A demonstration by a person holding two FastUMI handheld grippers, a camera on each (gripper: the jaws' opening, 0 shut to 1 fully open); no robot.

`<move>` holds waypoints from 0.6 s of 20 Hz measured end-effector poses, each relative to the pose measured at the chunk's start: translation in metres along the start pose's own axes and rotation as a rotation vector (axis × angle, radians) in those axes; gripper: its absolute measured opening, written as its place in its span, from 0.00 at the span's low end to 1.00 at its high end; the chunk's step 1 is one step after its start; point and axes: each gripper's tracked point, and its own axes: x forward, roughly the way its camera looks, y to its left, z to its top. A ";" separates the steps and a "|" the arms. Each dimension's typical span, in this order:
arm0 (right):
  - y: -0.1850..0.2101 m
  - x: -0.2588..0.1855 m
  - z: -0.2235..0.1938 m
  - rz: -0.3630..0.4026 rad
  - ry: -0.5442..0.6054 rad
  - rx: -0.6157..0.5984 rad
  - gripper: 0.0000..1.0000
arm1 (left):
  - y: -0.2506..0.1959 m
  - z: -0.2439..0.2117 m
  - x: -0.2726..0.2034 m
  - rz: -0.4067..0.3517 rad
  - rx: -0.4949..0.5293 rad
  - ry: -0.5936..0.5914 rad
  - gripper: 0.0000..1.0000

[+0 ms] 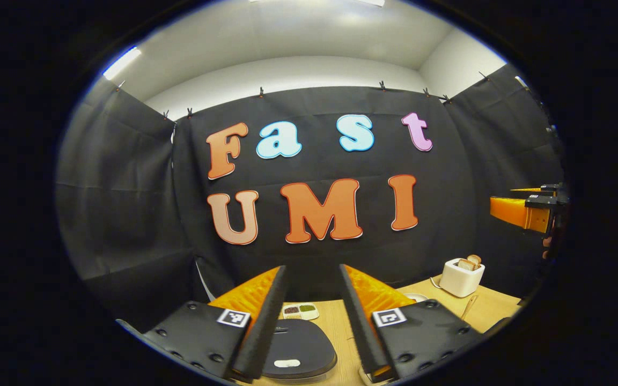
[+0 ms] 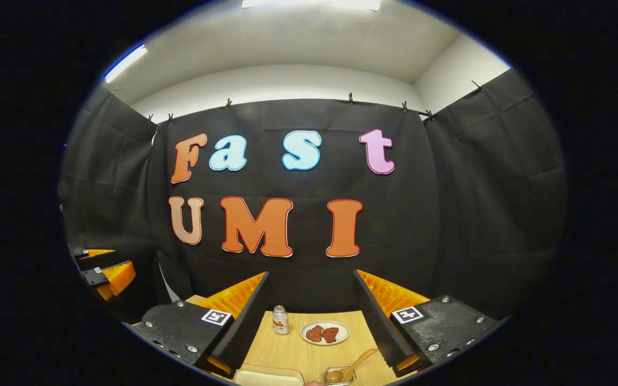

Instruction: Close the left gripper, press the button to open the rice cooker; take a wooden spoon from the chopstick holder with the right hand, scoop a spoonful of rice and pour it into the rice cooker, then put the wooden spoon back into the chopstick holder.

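Left tongs (image 1: 313,316) held above the table (image 1: 341,327), fingers spread with a clear gap between them, nothing gripped; directly below and between the fingers sits the rice cooker (image 1: 295,351), dark lid down, pale button (image 1: 287,363) at its near edge; just beyond the cooker a small divided dish (image 1: 300,310) with brown and green contents; farther right on the table a white toaster (image 1: 462,277) with bread slices standing in it; right tongs (image 1: 529,206) seen at the far right edge, raised well above the table. Right tongs (image 2: 311,316) likewise spread and empty; between their fingers a small bottle (image 2: 280,319) standing upright and, just beside it, a plate (image 2: 325,332) with reddish pieces; wooden spoon (image 2: 349,367) at the bottom edge, resting in a small clear container (image 2: 339,375), handle tilted up to the right; left tongs (image 2: 106,271) visible at the far left.
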 end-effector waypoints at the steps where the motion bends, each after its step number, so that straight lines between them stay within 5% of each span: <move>1: -0.003 0.000 -0.001 -0.003 0.001 -0.004 0.93 | 0.008 -0.003 0.000 0.040 0.016 0.009 0.44; 3: -0.007 -0.001 -0.003 -0.009 0.000 -0.005 0.94 | 0.007 -0.013 0.007 0.032 0.016 0.045 0.00; 5: -0.011 0.001 -0.005 -0.019 0.001 -0.004 0.94 | 0.002 -0.029 0.014 0.036 0.018 0.107 0.08; 6: -0.013 0.002 -0.008 -0.024 0.007 -0.003 0.94 | 0.003 -0.041 0.015 0.037 0.015 0.151 0.03; 7: -0.016 0.001 -0.010 -0.026 0.012 0.000 0.94 | 0.001 -0.054 0.019 0.030 0.007 0.202 0.12; 12: -0.021 0.004 -0.023 -0.033 0.026 0.002 0.94 | -0.001 -0.113 0.027 0.025 -0.052 0.447 0.12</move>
